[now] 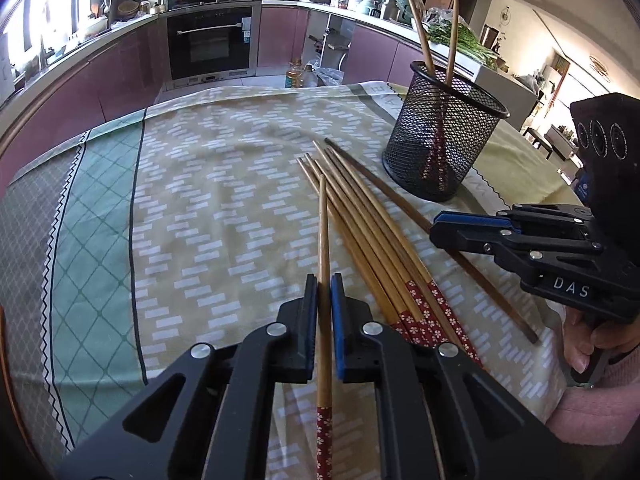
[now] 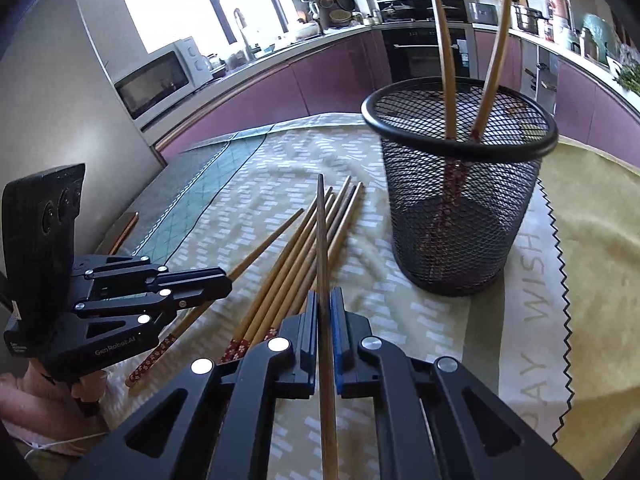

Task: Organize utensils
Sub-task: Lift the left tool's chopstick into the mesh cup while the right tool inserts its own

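My left gripper [image 1: 324, 294] is shut on a bamboo chopstick [image 1: 323, 232] with a red floral end, which points away over the cloth. To its right, several matching chopsticks [image 1: 372, 248] lie in a loose bundle. My right gripper [image 2: 325, 300] is shut on a darker brown chopstick [image 2: 321, 240]; in the left wrist view this gripper [image 1: 438, 226] clamps that stick [image 1: 384, 184] beside the bundle. A black mesh cup [image 2: 460, 200] stands upright behind, right of the bundle, with two chopsticks [image 2: 444, 60] leaning in it. The left gripper [image 2: 227, 276] shows at the left of the right wrist view.
A patterned tablecloth [image 1: 200, 200] covers the table; its near right edge has a zigzag border [image 2: 560, 320]. Purple kitchen cabinets [image 1: 120, 80] and an oven [image 1: 210, 44] lie beyond the far edge. A hand in a pink sleeve [image 1: 592, 400] holds the right gripper.
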### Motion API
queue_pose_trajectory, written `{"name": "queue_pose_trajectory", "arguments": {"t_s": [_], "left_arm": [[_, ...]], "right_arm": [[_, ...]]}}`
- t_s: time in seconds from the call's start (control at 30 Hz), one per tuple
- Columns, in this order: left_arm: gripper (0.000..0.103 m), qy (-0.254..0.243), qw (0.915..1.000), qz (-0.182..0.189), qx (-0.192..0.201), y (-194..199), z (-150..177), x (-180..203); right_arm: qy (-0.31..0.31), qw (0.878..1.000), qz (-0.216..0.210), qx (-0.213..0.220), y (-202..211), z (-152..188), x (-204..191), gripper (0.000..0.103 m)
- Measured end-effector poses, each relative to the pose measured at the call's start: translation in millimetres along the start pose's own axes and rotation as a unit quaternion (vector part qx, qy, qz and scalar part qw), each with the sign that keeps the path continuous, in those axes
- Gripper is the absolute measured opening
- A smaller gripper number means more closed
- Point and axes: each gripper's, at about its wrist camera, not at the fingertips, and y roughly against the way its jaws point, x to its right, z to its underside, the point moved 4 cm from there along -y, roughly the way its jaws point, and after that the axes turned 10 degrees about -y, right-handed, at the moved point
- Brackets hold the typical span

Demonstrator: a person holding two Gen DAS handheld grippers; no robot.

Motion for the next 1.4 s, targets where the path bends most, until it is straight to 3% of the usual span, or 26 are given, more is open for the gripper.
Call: {"name": "queue_pose_trajectory", "arguments": {"t_s": [0.3, 0.67, 1.0, 1.4], "left_arm": [[0.010, -0.022, 0.9996, 0.002, -0.019, -8.7, -1.8, 3.8], [0.007, -0.007, 0.9998, 0.005, -0.017, -12.1, -11.3, -2.4], [0.007, -0.010, 0.9981, 0.049, 0.038, 32.0, -33.6, 0.3], [0.007, -0.015, 0.9881, 0.085, 0.128, 101.0, -67.3, 2.8]], "right_arm": [[0.017, 0.999, 0.019, -0.024, -14.5, 4.1, -3.9, 0.010], [0.039, 0.999, 0.021, -0.011, -12.6, -4.7, -5.6, 0.006], [0.047, 0.997, 0.001, 0.058, 41.0, -21.2, -10.4, 0.006], [0.036, 0.992, -0.019, 0.123, 88.3, -37.3, -2.2, 0.006]]}}
